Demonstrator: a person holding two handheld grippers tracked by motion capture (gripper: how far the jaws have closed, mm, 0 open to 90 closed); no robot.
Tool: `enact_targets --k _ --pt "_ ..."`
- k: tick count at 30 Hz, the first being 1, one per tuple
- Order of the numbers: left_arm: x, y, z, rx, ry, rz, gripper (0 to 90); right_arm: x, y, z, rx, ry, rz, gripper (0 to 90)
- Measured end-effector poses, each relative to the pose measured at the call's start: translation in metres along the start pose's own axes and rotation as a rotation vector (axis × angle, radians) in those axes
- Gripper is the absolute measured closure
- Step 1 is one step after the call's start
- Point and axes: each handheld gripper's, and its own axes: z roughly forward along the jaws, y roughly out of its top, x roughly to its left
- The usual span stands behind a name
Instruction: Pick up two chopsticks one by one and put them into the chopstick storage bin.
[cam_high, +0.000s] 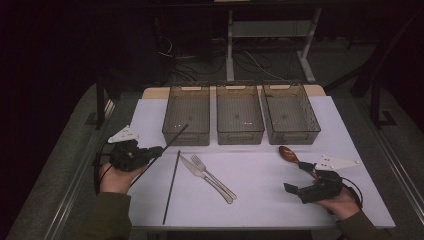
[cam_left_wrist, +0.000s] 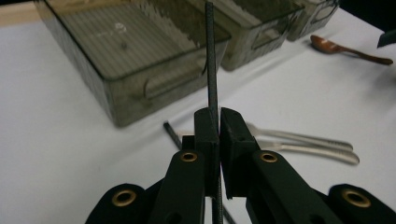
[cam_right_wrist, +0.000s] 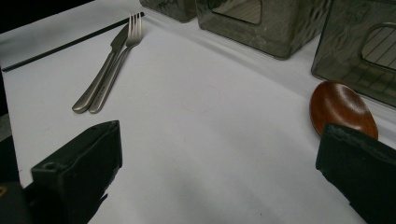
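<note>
Sleeves and forearms come in from the bottom edge of the high view, each hand carrying a black gripper. Beneath them lies a white table (cam_high: 260, 195), smooth and matte, with a pale wooden edge showing behind the bins; beyond it the room is dark, with cables on the floor and the legs of a light-coloured frame.

Left gripper (cam_high: 159, 150) has its jaws pressed together on a thin black chopstick (cam_high: 175, 136), lifted off the table and angled toward the left bin (cam_high: 186, 116). In the left gripper view the stick rises straight up between the jaws, its surface finely textured.

Second chopstick (cam_high: 171, 186) lies flat on the table just beside a steel knife (cam_high: 205, 176) and fork (cam_high: 212, 175), which lie touching side by side.

Three smoky translucent bins stand in a row at the back, ribbed floors, handle cutouts.

Right gripper (cam_high: 296, 176) hovers with jaws spread wide, close over a glossy brown wooden spoon (cam_high: 289, 153).
</note>
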Motion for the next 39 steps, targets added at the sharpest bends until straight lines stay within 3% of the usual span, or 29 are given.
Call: enact_targets --k 10,21,39 --pt "0.003 0.048 0.025 -0.032 0.007 0.005 85.7 0.000 0.000 -0.001 -0.004 0.001 0.000 0.7" --pt "0.021 0.090 0.063 -0.045 0.055 -0.010 85.7 0.000 0.001 -0.003 -0.015 0.003 0.003 0.7" --pt "0.062 0.118 0.131 -0.068 0.152 -0.076 85.6 0.001 0.001 -0.005 -0.025 0.011 0.005 0.7"
